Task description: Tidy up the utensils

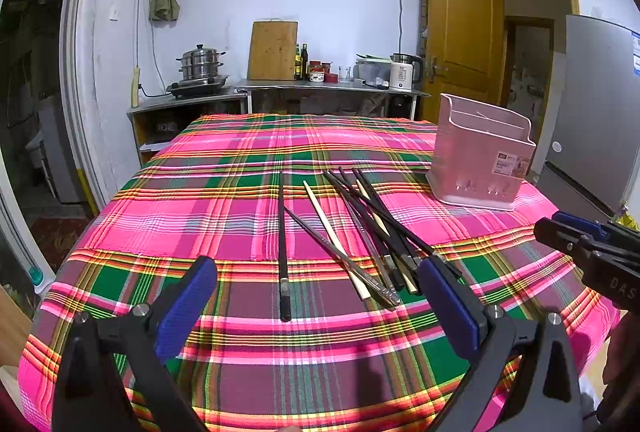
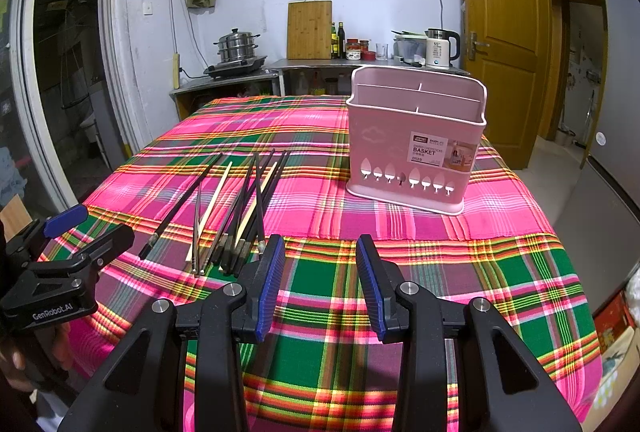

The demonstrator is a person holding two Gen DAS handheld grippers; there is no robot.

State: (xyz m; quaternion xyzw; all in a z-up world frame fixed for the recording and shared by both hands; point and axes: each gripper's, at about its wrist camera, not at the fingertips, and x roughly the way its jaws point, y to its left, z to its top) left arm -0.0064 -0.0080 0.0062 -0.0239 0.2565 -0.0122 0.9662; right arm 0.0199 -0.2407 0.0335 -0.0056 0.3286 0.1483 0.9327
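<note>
Several chopsticks [image 1: 360,232], black, pale wood and metal, lie in a loose pile on the plaid tablecloth; they also show in the right wrist view [image 2: 240,207]. One black chopstick [image 1: 282,240] lies apart on the left. A pink utensil basket [image 1: 480,151] with empty compartments stands upright at the right; it also shows in the right wrist view [image 2: 416,139]. My left gripper [image 1: 316,284] is open and empty, hovering over the near ends of the chopsticks. My right gripper [image 2: 320,280] is open and empty, in front of the basket, right of the pile.
The table [image 1: 240,171] has a pink and green plaid cloth. Behind it a counter [image 1: 328,85] holds a steamer pot, cutting board, bottles and a kettle. A wooden door [image 2: 500,31] and a fridge [image 1: 596,103] stand at the right.
</note>
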